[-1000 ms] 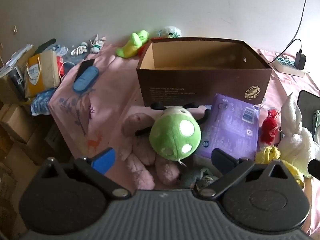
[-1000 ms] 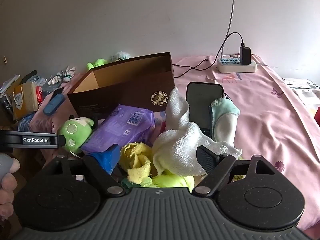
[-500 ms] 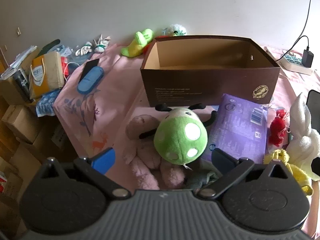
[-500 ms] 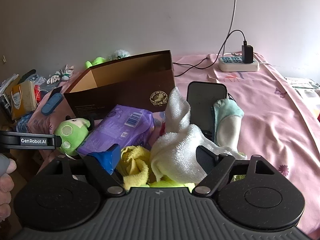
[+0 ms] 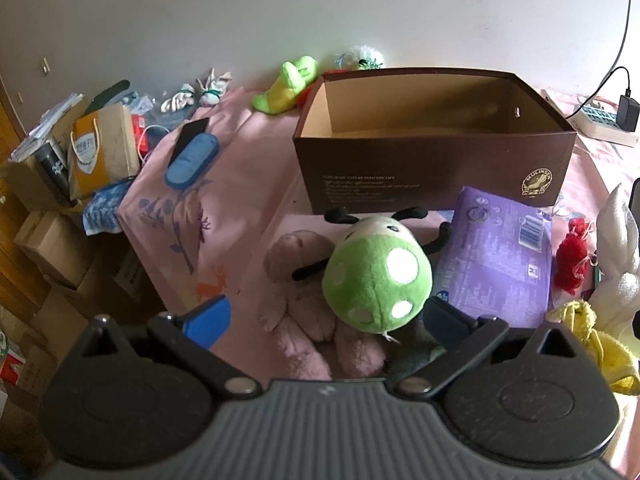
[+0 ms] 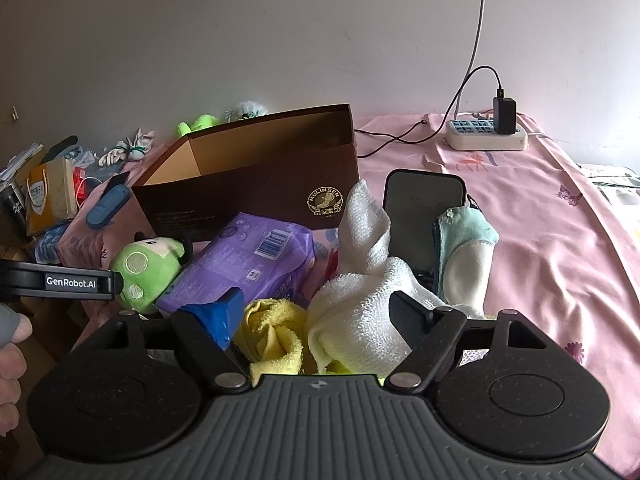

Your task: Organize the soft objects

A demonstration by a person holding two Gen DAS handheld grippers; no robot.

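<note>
Pink bedding [image 6: 532, 240] is strewn with soft things. Ahead of the wide-open left gripper [image 5: 326, 316], a green plush [image 5: 376, 280] is seen before a brown box [image 5: 436, 160], apparently empty. A white towel [image 6: 360, 312] is framed by the wide-open right gripper [image 6: 316, 312].

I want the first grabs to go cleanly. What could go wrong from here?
1. The green ladybug plush lies on the pink plush; the open left gripper might catch both.
2. The white towel drapes against the yellow cloth, so the open right gripper may drag both.
</note>
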